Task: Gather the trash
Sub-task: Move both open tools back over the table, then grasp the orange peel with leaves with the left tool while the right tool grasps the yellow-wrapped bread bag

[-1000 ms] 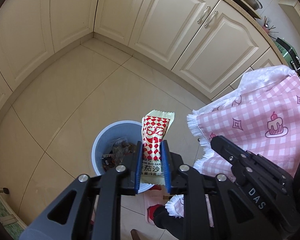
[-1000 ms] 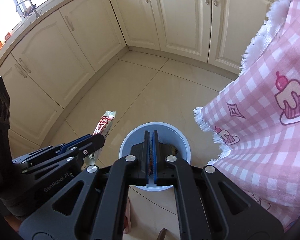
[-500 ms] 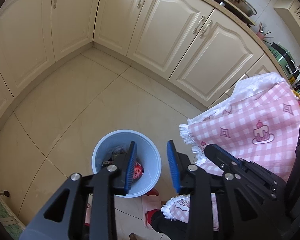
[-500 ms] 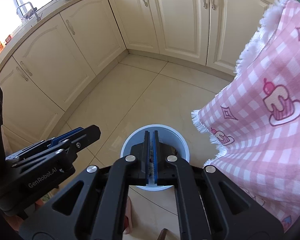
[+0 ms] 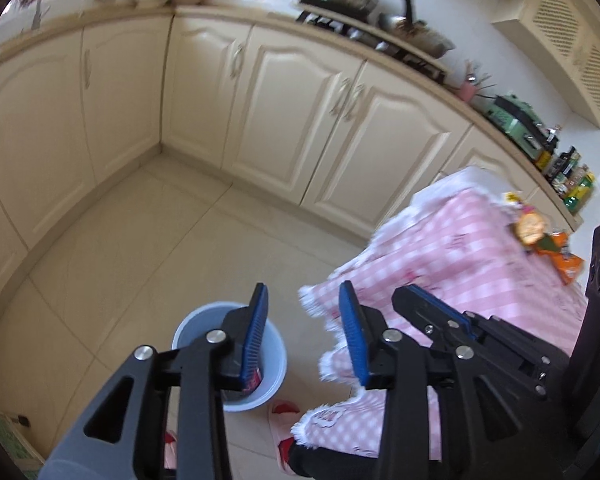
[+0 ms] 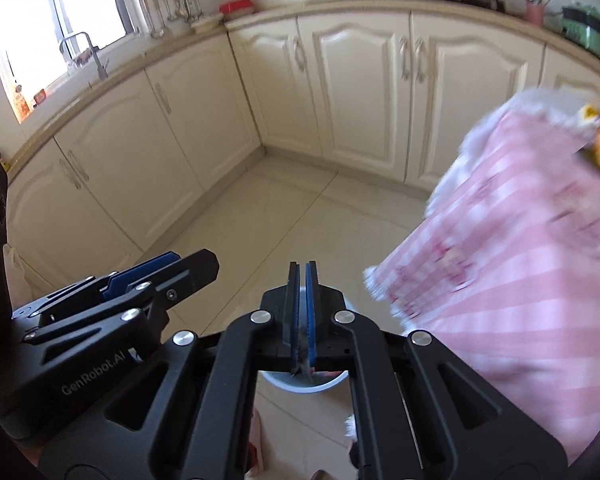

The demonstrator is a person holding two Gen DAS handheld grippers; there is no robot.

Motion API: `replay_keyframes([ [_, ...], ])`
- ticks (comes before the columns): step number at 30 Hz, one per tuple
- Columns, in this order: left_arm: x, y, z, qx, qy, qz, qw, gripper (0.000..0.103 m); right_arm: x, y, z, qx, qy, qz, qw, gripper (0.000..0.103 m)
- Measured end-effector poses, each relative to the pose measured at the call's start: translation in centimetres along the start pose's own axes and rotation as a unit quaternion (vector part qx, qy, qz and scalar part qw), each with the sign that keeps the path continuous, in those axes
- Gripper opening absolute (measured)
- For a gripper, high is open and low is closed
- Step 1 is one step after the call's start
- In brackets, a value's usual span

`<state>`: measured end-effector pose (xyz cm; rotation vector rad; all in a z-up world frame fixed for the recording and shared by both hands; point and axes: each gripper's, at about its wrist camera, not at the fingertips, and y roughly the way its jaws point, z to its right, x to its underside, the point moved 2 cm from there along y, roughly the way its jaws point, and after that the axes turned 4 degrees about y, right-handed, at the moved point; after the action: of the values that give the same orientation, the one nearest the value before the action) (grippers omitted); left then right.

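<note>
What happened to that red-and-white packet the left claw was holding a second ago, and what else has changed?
The left gripper opened and let the packet go; something red now shows inside the blue bin, probably it. Both grippers then tilted upward, from the floor toward the pink checked tablecloth, where wrappers come into view. The right gripper stayed shut and the bin stayed put.

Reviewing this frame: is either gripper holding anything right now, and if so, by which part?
Left gripper: jaws wide apart, nothing held. Right gripper: pads together; something thin may show low between them, but whether it is gripped cannot be told. The bin sits below both.
</note>
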<state>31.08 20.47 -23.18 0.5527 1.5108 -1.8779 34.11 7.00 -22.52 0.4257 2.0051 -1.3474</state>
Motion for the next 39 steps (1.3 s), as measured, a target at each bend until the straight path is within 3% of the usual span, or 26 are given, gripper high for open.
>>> replay_keyframes([
  [3,-1.3,-1.6,3.2,0.015,0.024,0.016,0.9995,0.040,-1.1,-3.4,1.9,0.013,0.007,0.028,1.000,0.012],
  [5,-2.1,-2.5,5.6,0.021,0.039,0.028,0.9986,0.044,-1.7,-5.6,3.6,0.030,0.013,0.047,0.998,0.028],
  [9,-3.5,-3.4,10.6,0.052,0.069,0.041,0.9954,0.050,-3.0,-10.3,8.1,0.064,0.024,0.088,0.994,0.047],
  [18,-5.6,-0.4,22.1,0.117,0.135,0.032,0.9834,0.052,-4.2,-16.1,20.2,0.144,0.072,0.110,0.981,0.053],
  [22,-6.1,2.4,25.9,0.123,0.165,0.017,0.9784,0.052,-4.3,-16.6,24.9,0.159,0.110,0.102,0.976,0.054],
  [28,-6.4,7.5,29.6,0.100,0.205,-0.008,0.9736,0.052,-5.1,-16.0,28.1,0.155,0.144,0.094,0.973,0.058],
  [36,-7.0,12.0,30.9,0.079,0.217,-0.051,0.9717,0.051,-5.8,-14.4,29.5,0.134,0.169,0.075,0.973,0.060],
  [37,-7.0,12.3,30.9,0.075,0.220,-0.052,0.9714,0.042,-5.8,-14.2,29.6,0.132,0.170,0.073,0.974,0.060],
  [38,-7.1,12.5,30.8,0.075,0.220,-0.053,0.9713,0.023,-5.9,-13.9,29.6,0.131,0.170,0.069,0.974,0.060],
  [39,-7.0,12.6,30.7,0.085,0.216,-0.059,0.9708,0.019,-6.0,-13.6,29.4,0.128,0.171,0.065,0.975,0.060],
])
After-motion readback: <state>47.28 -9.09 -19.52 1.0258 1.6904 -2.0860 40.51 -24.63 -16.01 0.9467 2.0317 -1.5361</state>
